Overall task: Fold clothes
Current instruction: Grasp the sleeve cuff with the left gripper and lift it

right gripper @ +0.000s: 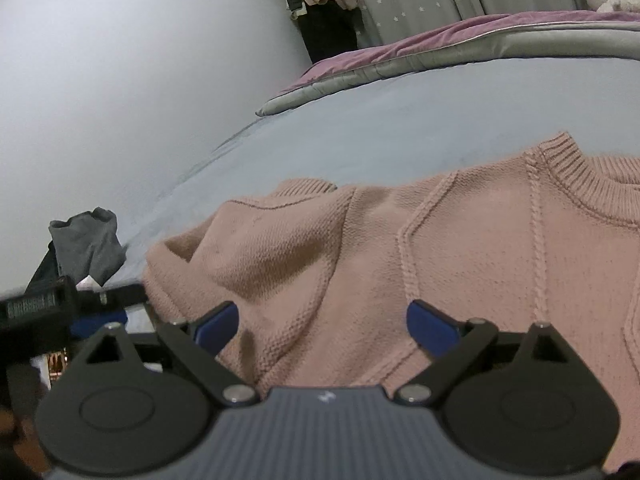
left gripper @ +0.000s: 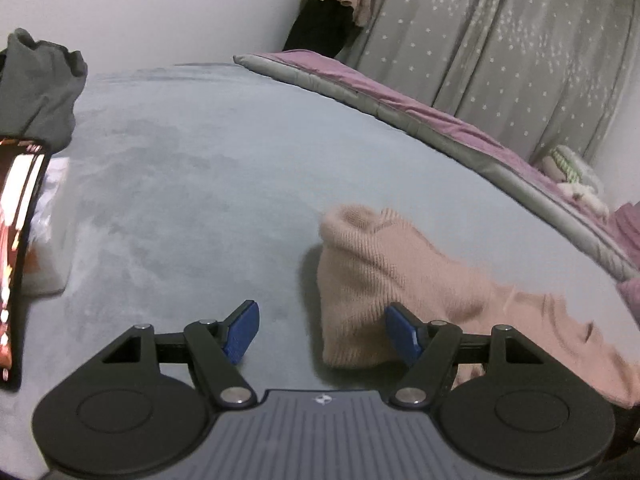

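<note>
A pink knitted sweater lies on the grey-blue bed cover, its bunched sleeve end reaching toward the left. My left gripper hovers open over the bed at that sleeve end, whose cuff edge sits between the blue pads without being clamped. In the right wrist view the sweater fills the foreground, with its ribbed collar at the right. My right gripper stands open just above the sweater's body, fingers apart over the knit.
A dark grey garment is heaped at the bed's far left; it also shows as the grey garment. A phone screen stands at the left edge. A purple-and-grey quilt lines the far side, below star-patterned curtains.
</note>
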The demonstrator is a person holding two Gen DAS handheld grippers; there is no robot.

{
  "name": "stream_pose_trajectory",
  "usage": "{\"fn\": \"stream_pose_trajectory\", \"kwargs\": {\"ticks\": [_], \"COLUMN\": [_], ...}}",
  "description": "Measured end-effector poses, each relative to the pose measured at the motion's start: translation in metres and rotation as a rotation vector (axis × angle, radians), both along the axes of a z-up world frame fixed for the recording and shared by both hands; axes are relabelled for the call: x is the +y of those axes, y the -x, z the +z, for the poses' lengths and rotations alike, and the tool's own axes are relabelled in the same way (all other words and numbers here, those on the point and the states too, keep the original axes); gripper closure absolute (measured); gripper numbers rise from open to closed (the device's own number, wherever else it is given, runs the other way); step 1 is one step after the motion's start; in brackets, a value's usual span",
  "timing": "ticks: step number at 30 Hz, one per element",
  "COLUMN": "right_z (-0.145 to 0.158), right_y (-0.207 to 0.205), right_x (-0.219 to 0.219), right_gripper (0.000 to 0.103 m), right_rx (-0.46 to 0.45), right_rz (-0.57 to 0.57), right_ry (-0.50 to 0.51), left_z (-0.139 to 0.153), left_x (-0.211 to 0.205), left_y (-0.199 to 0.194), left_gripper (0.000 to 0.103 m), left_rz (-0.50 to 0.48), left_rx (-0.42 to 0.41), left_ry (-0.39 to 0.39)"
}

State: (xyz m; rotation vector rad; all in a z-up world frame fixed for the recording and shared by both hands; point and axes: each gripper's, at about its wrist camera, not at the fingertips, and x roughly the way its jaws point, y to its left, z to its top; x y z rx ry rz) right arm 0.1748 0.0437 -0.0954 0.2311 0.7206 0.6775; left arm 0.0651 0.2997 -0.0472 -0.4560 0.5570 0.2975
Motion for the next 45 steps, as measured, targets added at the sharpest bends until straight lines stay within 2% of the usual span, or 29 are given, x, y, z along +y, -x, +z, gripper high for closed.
{"fn": "stream_pose_trajectory", "kwargs": {"ticks": [9, 18, 22, 27, 29, 31, 33, 37, 43, 45], "right_z": [0.001, 0.002, 0.002, 0.002, 0.002, 0.003, 0.003, 0.003, 0.003, 0.003], "right_y": [0.001, 0.002, 0.002, 0.001, 0.001, 0.002, 0.002, 0.0, -0.003, -0.003], "right_x": [-0.002, -0.001, -0.001, -0.003, -0.003, -0.003, -0.003, -0.003, -0.007, -0.007], "right_gripper": [0.008, 0.008, 0.008, 0.008, 0.008, 0.008, 0.008, 0.008, 0.008, 0.008], "right_rx": [0.008, 0.002, 0.003, 0.007, 0.007, 0.005, 0.006, 0.01, 0.018, 0.019], "right_rz": [-0.003, -0.003, -0.004, -0.006, -0.007, -0.007, -0.008, -0.011, -0.015, -0.015], "right_ry": [-0.009, -0.001, -0.003, -0.01, -0.01, -0.007, -0.009, -0.016, -0.027, -0.029], "left_z": [0.026, 0.021, 0.012, 0.001, -0.001, 0.0, 0.005, 0.021, 0.055, 0.066], "left_x": [0.019, 0.015, 0.019, 0.02, 0.018, 0.013, 0.01, 0.011, 0.016, 0.02], "left_y": [-0.085, -0.159, -0.181, -0.197, -0.199, -0.196, -0.191, -0.168, -0.11, -0.089], "left_gripper": [0.035, 0.036, 0.043, 0.058, 0.08, 0.087, 0.089, 0.091, 0.091, 0.091], "left_rz": [-0.113, -0.207, -0.233, -0.286, -0.298, -0.308, -0.308, -0.263, -0.134, -0.083], "left_rx": [0.098, 0.224, 0.282, 0.325, 0.33, 0.328, 0.312, 0.217, -0.002, -0.068], "left_ry": [-0.057, -0.082, -0.066, 0.002, 0.035, 0.017, -0.007, 0.002, -0.034, -0.068]}}
